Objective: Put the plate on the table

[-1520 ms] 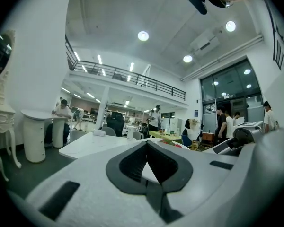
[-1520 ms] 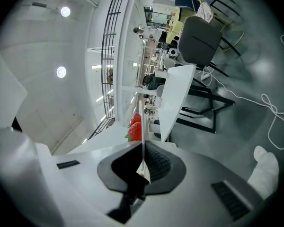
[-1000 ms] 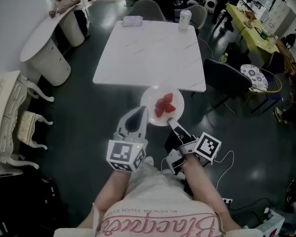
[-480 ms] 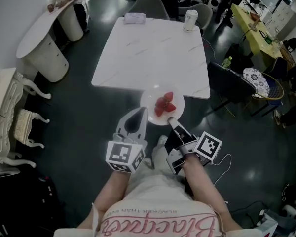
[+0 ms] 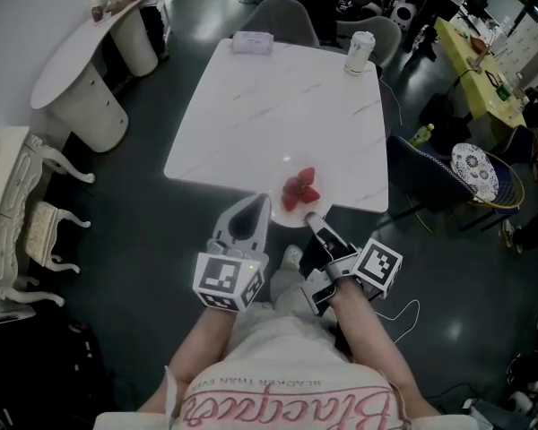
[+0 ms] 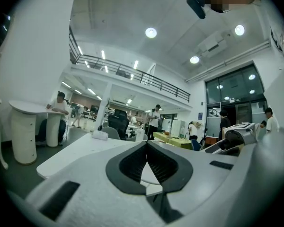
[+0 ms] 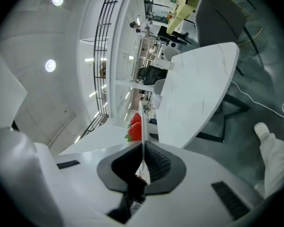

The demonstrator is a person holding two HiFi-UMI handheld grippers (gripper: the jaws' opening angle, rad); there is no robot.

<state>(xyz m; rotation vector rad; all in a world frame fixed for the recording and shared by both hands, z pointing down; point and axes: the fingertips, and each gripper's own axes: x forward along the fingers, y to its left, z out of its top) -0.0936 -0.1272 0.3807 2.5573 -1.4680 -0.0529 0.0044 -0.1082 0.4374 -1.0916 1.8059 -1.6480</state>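
At frame centre, the right gripper [image 5: 314, 222] was clamped on the near rim of the plate [image 5: 273, 195] of strawberries [image 5: 298, 189], which reached up-frame over the table's [image 5: 278, 97] near edge, while the left gripper [image 5: 251, 209], closed on nothing, sat just left.

The table [image 5: 278, 97] top is smooth, white, faintly veined like marble; the plate [image 5: 271, 184] looks glossy white; the floor [image 5: 152, 231] dark, shiny.
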